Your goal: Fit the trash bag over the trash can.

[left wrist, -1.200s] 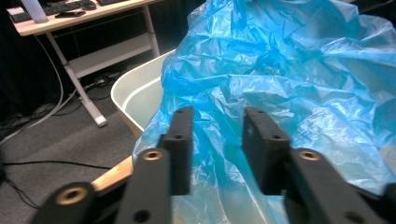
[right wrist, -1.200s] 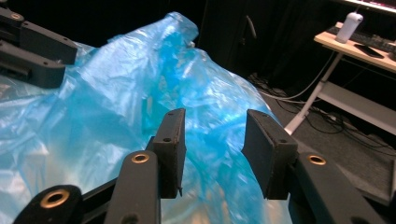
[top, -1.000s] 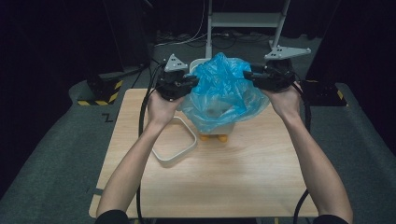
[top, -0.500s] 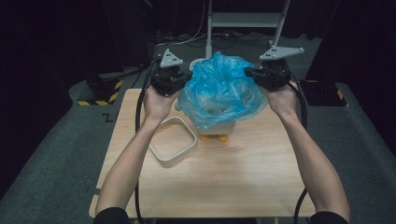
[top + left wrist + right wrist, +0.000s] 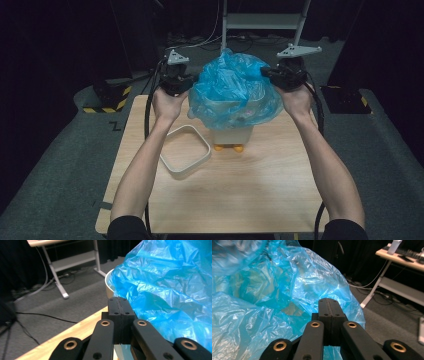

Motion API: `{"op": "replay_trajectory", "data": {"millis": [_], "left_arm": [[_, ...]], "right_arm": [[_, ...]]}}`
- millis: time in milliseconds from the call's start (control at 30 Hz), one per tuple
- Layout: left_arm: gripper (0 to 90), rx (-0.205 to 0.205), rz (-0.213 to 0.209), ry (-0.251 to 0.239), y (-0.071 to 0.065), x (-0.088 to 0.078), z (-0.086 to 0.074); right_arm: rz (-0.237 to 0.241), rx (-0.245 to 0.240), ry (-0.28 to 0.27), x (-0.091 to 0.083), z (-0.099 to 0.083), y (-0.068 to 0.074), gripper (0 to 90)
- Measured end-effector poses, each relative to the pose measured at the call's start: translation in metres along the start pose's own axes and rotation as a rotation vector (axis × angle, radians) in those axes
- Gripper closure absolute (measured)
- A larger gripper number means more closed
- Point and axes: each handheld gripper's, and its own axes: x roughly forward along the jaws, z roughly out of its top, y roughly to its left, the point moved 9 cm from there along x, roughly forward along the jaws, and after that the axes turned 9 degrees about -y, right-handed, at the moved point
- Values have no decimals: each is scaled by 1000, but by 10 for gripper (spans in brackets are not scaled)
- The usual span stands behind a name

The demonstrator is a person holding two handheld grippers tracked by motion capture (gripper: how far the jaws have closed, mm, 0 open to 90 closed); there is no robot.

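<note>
A crinkled blue plastic bag [image 5: 235, 90] lies draped over a white bin [image 5: 232, 135] with orange feet on the wooden table [image 5: 240, 200]. My left gripper [image 5: 188, 85] is at the bag's left edge and my right gripper [image 5: 268, 73] at its right edge, with the film stretched between them. In the left gripper view the jaws [image 5: 120, 305] are pressed together beside the bag [image 5: 170, 285] and the bin's rim [image 5: 108, 285]. In the right gripper view the jaws [image 5: 329, 305] are closed against the bag [image 5: 274, 302], with the film running under them.
A white square ring [image 5: 176, 170] lies flat on the table left of the bin, beside my left forearm. Beyond the table stand a metal frame [image 5: 260, 22] and cables on grey carpet. A yellow-black striped object [image 5: 107, 102] sits on the floor at left.
Both hands have moved toward the table's far side, the left one also outward. The bag went with them and now spreads wider over the bin.
</note>
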Motion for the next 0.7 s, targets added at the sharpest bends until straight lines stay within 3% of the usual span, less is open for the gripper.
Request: {"op": "replay_trajectory", "data": {"millis": [67, 133, 233, 400, 533, 700], "left_arm": [[819, -1, -3, -19, -2, -4, 1], [744, 34, 28, -41, -3, -12, 4], [650, 52, 23, -78, -11, -27, 11], [494, 28, -52, -109, -32, -40, 19], [416, 5, -113, -77, -46, -38, 20], [434, 61, -104, -36, -58, -31, 16]], "right_arm": [[8, 15, 0, 2, -3, 1, 900], [13, 12, -4, 1, -3, 2, 900], [16, 7, -10, -3, -1, 6, 900], [32, 12, -20, -7, 2, 11, 897], [40, 3, -23, -11, 3, 15, 870], [45, -1, -30, -17, 6, 18, 807]]}}
